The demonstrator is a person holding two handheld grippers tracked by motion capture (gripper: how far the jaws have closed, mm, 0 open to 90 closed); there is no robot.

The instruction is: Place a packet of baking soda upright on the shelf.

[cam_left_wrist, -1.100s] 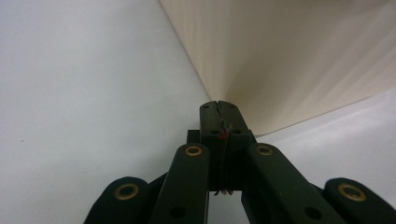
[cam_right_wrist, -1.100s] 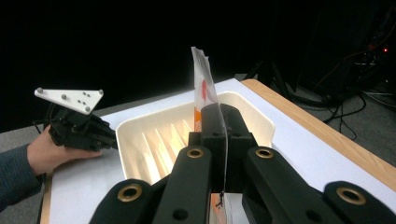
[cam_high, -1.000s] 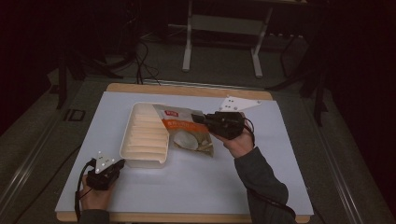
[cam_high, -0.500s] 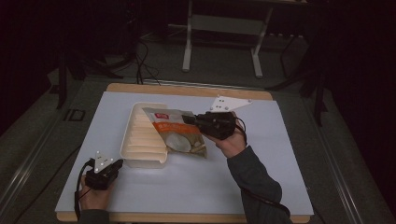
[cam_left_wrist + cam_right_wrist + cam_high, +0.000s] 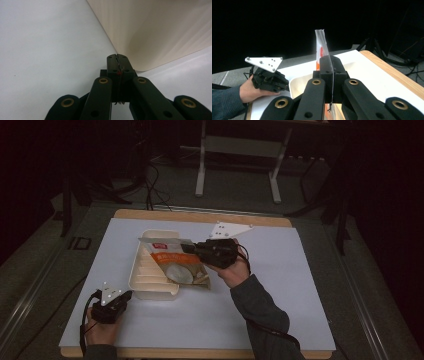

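Right tongs (image 5: pixel 186 248) clamped on the snack bag's (image 5: pixel 176 266) top edge — bag hangs over the cream tray (image 5: pixel 146 285) on the counter (image 5: pixel 280 285). Left tongs (image 5: pixel 127 294) closed, empty, at the tray's near corner. Advice: lower flat into the tray — keep the corner braced.

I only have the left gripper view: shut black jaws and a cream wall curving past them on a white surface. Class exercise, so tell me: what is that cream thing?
Observer: A ribbed cream tray on the white table; the left gripper sits shut just beside its near corner.
Operator: Where is the other gripper?
Observer: The right gripper is over the tray, shut on a snack bag.
Operator: How does it hold the bag?
Observer: By the bag's thin edge, which stands up between the jaws in the right gripper view.
Operator: Is the bag in the tray?
Observer: It hangs slanted across the tray's right side, its lower end past the rim.
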